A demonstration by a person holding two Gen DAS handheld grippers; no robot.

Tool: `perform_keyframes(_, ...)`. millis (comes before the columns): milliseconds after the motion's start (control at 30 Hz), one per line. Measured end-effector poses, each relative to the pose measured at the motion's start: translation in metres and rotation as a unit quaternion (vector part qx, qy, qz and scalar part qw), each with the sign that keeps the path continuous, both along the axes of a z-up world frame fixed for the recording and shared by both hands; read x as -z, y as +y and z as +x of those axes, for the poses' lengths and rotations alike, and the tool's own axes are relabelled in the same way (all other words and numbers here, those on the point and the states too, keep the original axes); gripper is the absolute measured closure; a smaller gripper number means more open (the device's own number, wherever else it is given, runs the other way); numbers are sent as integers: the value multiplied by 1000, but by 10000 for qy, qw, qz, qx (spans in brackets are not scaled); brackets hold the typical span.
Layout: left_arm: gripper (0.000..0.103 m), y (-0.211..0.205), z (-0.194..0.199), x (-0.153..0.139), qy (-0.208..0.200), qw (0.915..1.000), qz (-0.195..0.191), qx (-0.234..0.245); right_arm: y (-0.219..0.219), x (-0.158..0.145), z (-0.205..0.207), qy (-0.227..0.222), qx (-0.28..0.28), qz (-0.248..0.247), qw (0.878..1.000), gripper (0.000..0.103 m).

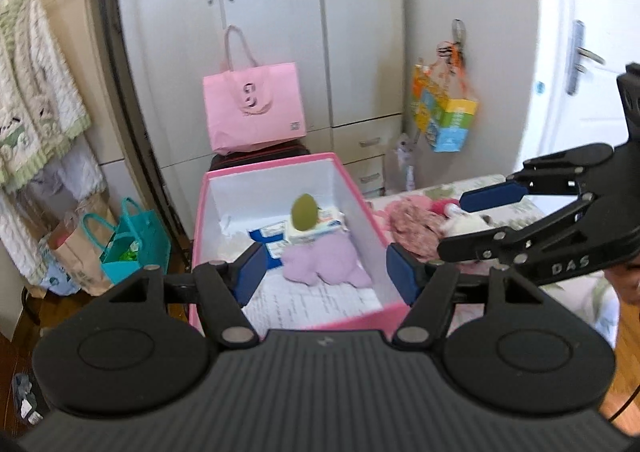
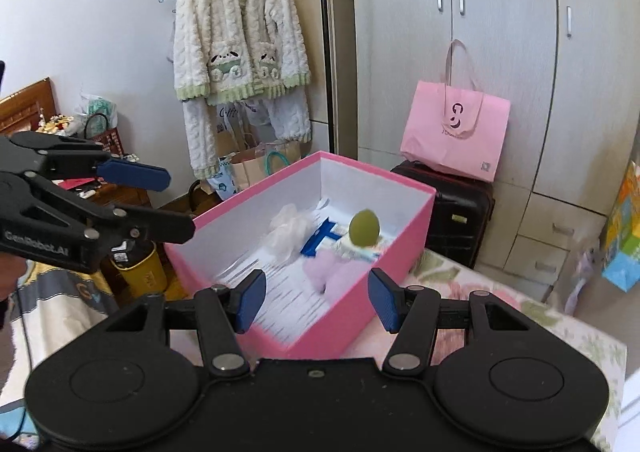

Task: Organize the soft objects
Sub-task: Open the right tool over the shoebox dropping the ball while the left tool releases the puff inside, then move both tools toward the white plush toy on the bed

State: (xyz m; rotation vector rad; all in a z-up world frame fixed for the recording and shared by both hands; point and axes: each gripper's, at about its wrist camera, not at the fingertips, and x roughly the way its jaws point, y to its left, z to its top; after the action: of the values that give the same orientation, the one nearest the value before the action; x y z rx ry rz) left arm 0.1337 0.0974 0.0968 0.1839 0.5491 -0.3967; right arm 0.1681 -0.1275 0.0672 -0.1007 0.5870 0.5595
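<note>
A: Inside the open pink cardboard box (image 1: 294, 248): lilac plush toy (image 1: 326, 264), green egg-shaped toy (image 1: 304, 213) behind it. Left hand-held gripper (image 1: 324, 272) released, empty.

B: Right of the box, on the bed: pink floral cloth heap (image 1: 412, 226), nearer the right hand-held gripper (image 1: 464, 223). Also released, empty.

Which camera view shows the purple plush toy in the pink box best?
The left wrist view: the purple plush toy lies sharp and whole inside the pink box. The right wrist view shows it blurred, partly behind the box wall.
</note>
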Motion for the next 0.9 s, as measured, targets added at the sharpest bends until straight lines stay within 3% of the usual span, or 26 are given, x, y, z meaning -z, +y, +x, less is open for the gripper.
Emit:
perform_keyframes(433,34,-37,-43,17,410,9960,122,782,-44,-2,-86,-64,232,28,9997,39)
perform_keyframes(533,29,-46,-46,28,558,9939,221,925,-56,3,-100,-45,287,-50,9996,38)
perform_keyframes(633,29,-55,-46,41,720,9918,336,998,-68,13,-111,-72,257,-104,9996,37)
perform_keyframes(767,29,-69,-40,57,899,9886,214,1185,-88,34,-113,-64,361,-184,9992,33)
perform_keyframes(900,28,-86,-31,73,776,9883,61,1310,-105,58,-103,134,462,56,9988,33)
